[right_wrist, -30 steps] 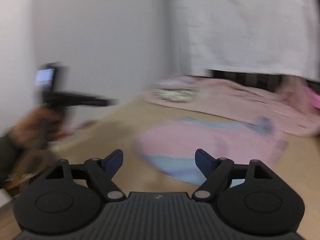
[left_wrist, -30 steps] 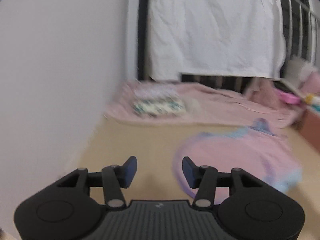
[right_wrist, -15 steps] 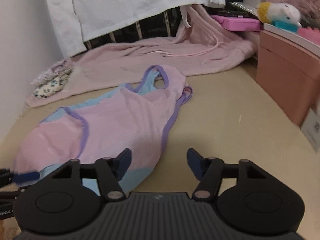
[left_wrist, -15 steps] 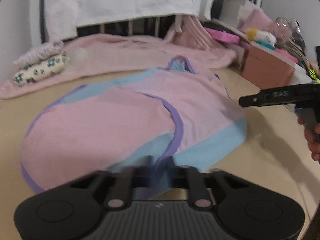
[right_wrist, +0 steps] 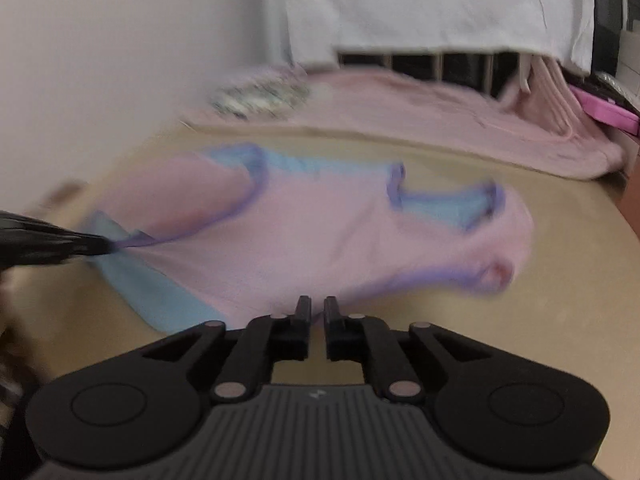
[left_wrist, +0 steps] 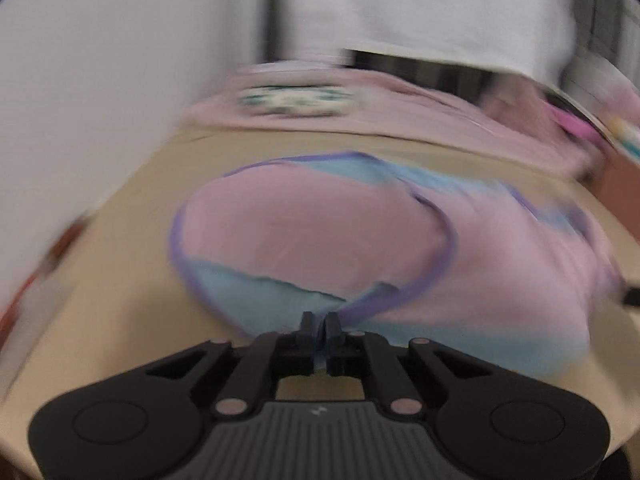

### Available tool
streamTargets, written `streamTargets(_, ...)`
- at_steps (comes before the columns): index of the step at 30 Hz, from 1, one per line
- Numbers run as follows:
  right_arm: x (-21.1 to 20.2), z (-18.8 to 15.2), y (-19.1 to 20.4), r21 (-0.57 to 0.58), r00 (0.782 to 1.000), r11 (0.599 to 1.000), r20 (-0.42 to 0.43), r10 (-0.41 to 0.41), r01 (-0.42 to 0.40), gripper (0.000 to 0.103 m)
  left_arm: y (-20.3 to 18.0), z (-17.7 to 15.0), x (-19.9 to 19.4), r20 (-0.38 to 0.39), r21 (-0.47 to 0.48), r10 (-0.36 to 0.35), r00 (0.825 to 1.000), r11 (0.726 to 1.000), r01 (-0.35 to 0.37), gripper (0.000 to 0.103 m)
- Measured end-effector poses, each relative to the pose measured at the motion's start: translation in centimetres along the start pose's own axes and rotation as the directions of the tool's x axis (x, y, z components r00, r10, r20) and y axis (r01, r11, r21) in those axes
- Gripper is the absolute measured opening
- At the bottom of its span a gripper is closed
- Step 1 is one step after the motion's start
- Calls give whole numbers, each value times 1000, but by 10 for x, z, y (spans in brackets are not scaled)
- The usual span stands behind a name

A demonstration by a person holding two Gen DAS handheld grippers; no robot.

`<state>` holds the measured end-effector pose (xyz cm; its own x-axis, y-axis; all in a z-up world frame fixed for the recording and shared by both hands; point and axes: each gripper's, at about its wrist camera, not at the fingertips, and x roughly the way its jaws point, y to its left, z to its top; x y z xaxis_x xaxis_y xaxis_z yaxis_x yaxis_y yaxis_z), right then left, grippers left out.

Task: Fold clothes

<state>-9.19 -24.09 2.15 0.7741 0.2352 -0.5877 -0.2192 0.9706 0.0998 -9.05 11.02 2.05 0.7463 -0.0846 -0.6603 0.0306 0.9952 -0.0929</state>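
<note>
Pink & blue top (left_wrist: 320, 236) lies spread on the tan surface (left_wrist: 132, 240), filling mid-frame in both views; both pics are motion-blurred, so detail is soft.

L gripper (left_wrist: 320, 322): jaws nearly together, pinching the near edge of the top where the blue panel meets the purple trim, bottom centre of the left view. Same gripper shows at the left edge of the right view, tip on a blue/purple corner w/ cloth pulled to a point toward it. Prob. held there to lift or carry that edge over for a fold.

R gripper (right_wrist: 317, 308): jaws clamped close too, right at the pink hem at lower centre. Looks like cloth sits between the tips, but blur means I can't tell for sure.

Long axis of the top runs lower left to upper right in the right view; neck opening and straps sit at the upper right, toward the pink blanket (right_wrist: 440, 120), bottom end near the grippers.

Patterned folded pile (left_wrist: 296, 100) rests on the blanket at upper centre, below the white sheet (left_wrist: 440, 8).
</note>
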Motion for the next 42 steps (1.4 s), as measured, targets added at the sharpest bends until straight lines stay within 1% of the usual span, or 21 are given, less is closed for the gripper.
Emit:
streamTargets(3,-47,-21,-9,110,996,994,92,-5,-5,26,4,0,-24,82,-30,-6,997,1000,8,7)
streamTargets(5,-58,-29,-17,150,995,988,88,-46,33,32,-8,3,-29,150,3,-81,985,997,82,15)
streamTargets(7,-54,-32,-16,140,996,987,35,-79,73,37,-28,8,-20,147,71,-128,981,990,119,23)
streamTargets(10,-59,-31,-16,148,994,984,38,-105,98,44,-53,5,-2,112,152,-94,989,985,76,23)
streamTargets(12,-64,-29,-16,159,991,981,55,-118,108,39,-57,0,6,88,146,-72,994,988,58,23)
streamTargets(13,-66,-28,-16,164,990,980,64,-125,113,12,-57,-3,9,75,130,-63,995,990,53,22)
streamTargets(14,-68,-27,-16,169,989,979,72,-131,118,0,-57,-6,10,67,116,-52,996,992,44,22)
streamTargets(17,-76,-25,-16,185,984,974,97,-152,132,1,-61,-11,5,74,103,1,997,995,-9,21)
streamTargets(19,-84,-21,-18,199,978,969,117,-175,150,1,-68,-14,2,64,96,-14,998,995,8,24)
streamTargets(22,-106,-12,-31,217,948,946,153,-279,243,1,-81,-19,-6,39,108,-63,997,992,58,29)
streamTargets(26,-104,-23,-29,136,926,919,25,-378,371,8,-87,-25,-19,27,116,-88,996,990,84,29)
streamTargets(27,-108,-24,-29,154,934,925,40,-356,346,12,-86,-27,-23,25,115,-102,994,989,98,29)
streamTargets(28,-112,-26,-29,173,941,931,55,-334,321,22,-78,-27,-29,22,103,-148,989,984,144,30)
streamTargets(29,-115,-27,-28,191,947,936,71,-312,295,37,-71,-28,-33,20,93,-189,982,978,186,35)
streamTargets(30,-119,-29,-28,208,953,941,87,-291,268,44,-63,-30,-37,17,95,-212,977,973,210,44)
streamTargets(31,-119,-29,-26,215,962,949,99,-254,229,50,-57,-33,-39,19,106,-216,976,971,213,48)
streamTargets(33,-107,-22,-18,193,986,976,109,-129,106,50,-46,-38,-42,22,128,-218,976,968,214,48)
streamTargets(36,-69,-1,6,135,996,991,85,-4,-7,50,-42,-43,-41,17,146,-193,981,971,188,43)
streamTargets(38,-37,20,27,96,995,992,58,78,-84,50,-42,-47,-42,22,152,-188,982,971,183,37)
streamTargets(40,0,43,56,59,982,981,17,186,-186,50,-42,-50,-46,20,161,-183,983,971,178,35)
streamTargets(42,37,63,87,-4,973,974,-36,226,-226,50,-42,-52,-49,7,175,-184,983,968,180,35)
